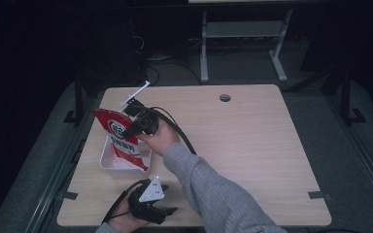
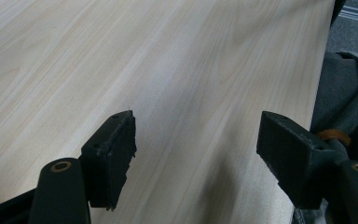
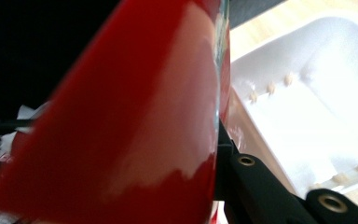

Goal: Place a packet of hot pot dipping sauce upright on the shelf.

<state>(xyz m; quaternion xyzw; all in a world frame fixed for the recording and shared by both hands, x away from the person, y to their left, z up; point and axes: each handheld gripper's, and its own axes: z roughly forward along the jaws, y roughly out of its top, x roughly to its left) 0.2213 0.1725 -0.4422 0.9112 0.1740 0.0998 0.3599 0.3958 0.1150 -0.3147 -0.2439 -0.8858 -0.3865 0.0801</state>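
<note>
Right gripper [image 1: 128,130] clamped on red snack bag [image 1: 119,138], held tilted over white tray [image 1: 108,162] at left side of desk [image 1: 252,145]. Small pale bits lying in tray. Left gripper [image 1: 167,211] spread wide, gripping nothing, near desk's front edge, just below tray.

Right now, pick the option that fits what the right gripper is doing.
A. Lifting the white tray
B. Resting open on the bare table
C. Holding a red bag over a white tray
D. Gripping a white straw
C: the right gripper is shut on the red bag, which hangs tilted above the white tray.
</note>
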